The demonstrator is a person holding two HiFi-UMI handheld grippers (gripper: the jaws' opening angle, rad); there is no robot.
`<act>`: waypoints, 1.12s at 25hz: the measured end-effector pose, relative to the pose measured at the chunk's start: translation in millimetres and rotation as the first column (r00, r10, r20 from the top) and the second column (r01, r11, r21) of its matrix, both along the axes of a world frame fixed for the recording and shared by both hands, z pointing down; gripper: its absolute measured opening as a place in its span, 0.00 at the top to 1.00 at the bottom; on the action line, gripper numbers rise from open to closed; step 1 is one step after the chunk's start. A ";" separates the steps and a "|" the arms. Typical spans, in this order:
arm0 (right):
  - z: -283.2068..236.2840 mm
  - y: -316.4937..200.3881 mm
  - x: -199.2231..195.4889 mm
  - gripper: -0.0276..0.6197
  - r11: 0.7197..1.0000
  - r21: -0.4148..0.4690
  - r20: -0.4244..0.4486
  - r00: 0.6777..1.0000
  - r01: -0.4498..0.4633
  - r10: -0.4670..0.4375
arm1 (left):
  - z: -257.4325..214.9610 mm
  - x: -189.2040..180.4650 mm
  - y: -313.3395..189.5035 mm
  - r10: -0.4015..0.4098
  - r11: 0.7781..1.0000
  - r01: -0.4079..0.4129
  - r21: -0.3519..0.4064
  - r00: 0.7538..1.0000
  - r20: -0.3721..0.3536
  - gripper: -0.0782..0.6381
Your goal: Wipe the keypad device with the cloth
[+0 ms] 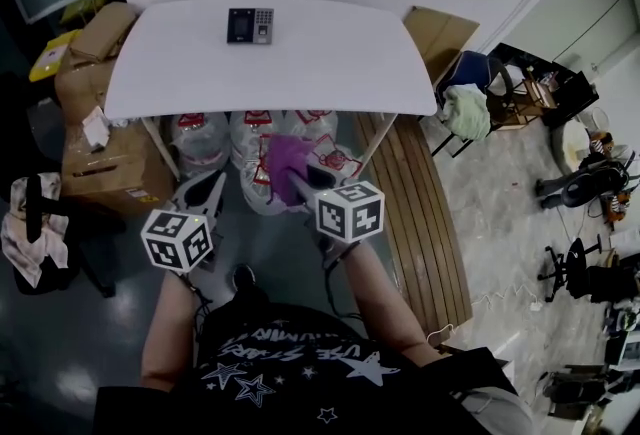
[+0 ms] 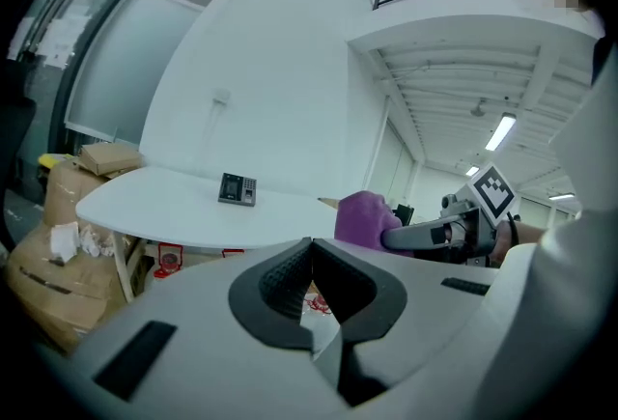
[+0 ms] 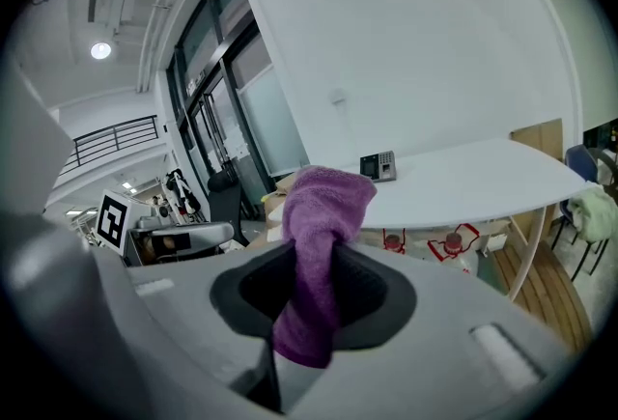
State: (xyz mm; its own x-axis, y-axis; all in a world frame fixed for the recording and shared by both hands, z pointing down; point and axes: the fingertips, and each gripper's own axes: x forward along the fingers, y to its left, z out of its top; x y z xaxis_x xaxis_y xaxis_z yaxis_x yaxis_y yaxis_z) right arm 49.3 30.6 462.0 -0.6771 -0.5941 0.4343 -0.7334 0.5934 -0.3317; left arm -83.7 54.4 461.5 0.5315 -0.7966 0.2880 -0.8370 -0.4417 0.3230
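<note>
**Head view.** The keypad device [image 1: 249,25] lies flat near the far edge of the white desk [image 1: 330,63]. It is well apart from both grippers, which hang short of the desk's near edge, above the floor. The right gripper [image 1: 297,185] carries the purple cloth [image 1: 287,161], and the left gripper [image 1: 208,191] is just beside it. Only this view shows the whole reach across the desk and the bags [image 1: 195,138] stowed beneath it.

**Left gripper view.** The jaws are pressed together with nothing between them. The device [image 2: 238,188] appears small and far off, and the cloth [image 2: 362,218] shows at the right. This view gives a side look at the bunched cloth head, which the head view does not.

**Right gripper view.** The jaws are clamped on the cloth [image 3: 319,244]. A bunched head stands above them and a tail hangs below, detail that no other view resolves.

**Likely hazards.**
- The pinch takes only a narrow fold, so pressing on the device may drag the cloth out of the jaws.
- The device looks loose on the desk and may slide under a stroke unless the left gripper steadies it.
- The long reach may bring hard jaw tips, rather than cloth, onto the keys.
</note>
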 end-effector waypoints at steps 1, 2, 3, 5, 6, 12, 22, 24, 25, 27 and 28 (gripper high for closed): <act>-0.2 -5.8 -4.5 0.81 1.000 0.001 -0.003 1.000 -0.002 0.002 | 0.1 -4.8 -6.5 0.001 1.000 -0.001 0.000 1.000 -0.004 0.88; 0.0 -11.0 -8.9 0.81 1.000 0.001 -0.006 1.000 -0.005 0.005 | 0.2 -9.4 -12.6 0.003 1.000 -0.003 0.000 1.000 -0.008 0.88; 0.5 -15.4 -13.1 0.81 1.000 0.000 -0.010 1.000 -0.008 0.008 | 0.5 -13.6 -18.1 0.006 1.000 -0.006 -0.001 1.000 -0.011 0.88; 1.9 -23.3 -20.9 0.81 1.000 -0.004 -0.016 1.000 -0.015 0.015 | 1.4 -20.8 -27.8 0.016 1.000 -0.016 -0.001 1.000 -0.015 0.88; 2.6 -27.1 -24.4 0.81 1.000 -0.006 -0.019 1.000 -0.019 0.019 | 1.7 -24.2 -32.3 0.021 1.000 -0.021 -0.001 1.000 -0.017 0.88; 4.7 -45.2 -42.5 0.81 0.999 -0.004 -0.026 0.998 -0.051 0.051 | 1.6 -43.6 -52.3 0.042 0.999 -0.041 0.010 0.999 -0.030 0.88; 20.0 -50.7 -54.9 0.81 0.993 -0.027 -0.040 0.992 -0.117 0.116 | 12.1 -66.5 -71.8 0.082 0.997 -0.082 -0.008 0.996 -0.044 0.88; 23.4 -48.8 -50.7 0.81 0.992 -0.035 -0.046 0.991 -0.124 0.122 | 14.1 -64.4 -73.4 0.086 0.996 -0.087 -0.013 0.995 -0.050 0.88; 24.8 -49.2 -48.7 0.81 0.991 -0.038 -0.050 0.991 -0.127 0.125 | 15.8 -63.0 -74.2 0.088 0.996 -0.089 -0.017 0.995 -0.052 0.88; 25.9 -53.0 -45.9 0.81 0.990 -0.041 -0.053 0.990 -0.132 0.130 | 19.1 -60.4 -76.0 0.089 0.996 -0.091 -0.026 0.995 -0.054 0.88; 25.6 -55.7 -45.0 0.81 0.990 -0.041 -0.051 0.990 -0.132 0.130 | 20.0 -59.0 -76.8 0.089 0.995 -0.091 -0.029 0.994 -0.055 0.88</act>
State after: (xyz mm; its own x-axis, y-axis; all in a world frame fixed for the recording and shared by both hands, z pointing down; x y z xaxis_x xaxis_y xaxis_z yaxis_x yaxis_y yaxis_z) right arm 4.3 -25.1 487.6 -0.5720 -0.6561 0.4923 -0.8198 0.4766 -0.3175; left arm -142.7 -22.4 481.4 0.6160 -0.7357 0.2814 -0.7754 -0.5033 0.3814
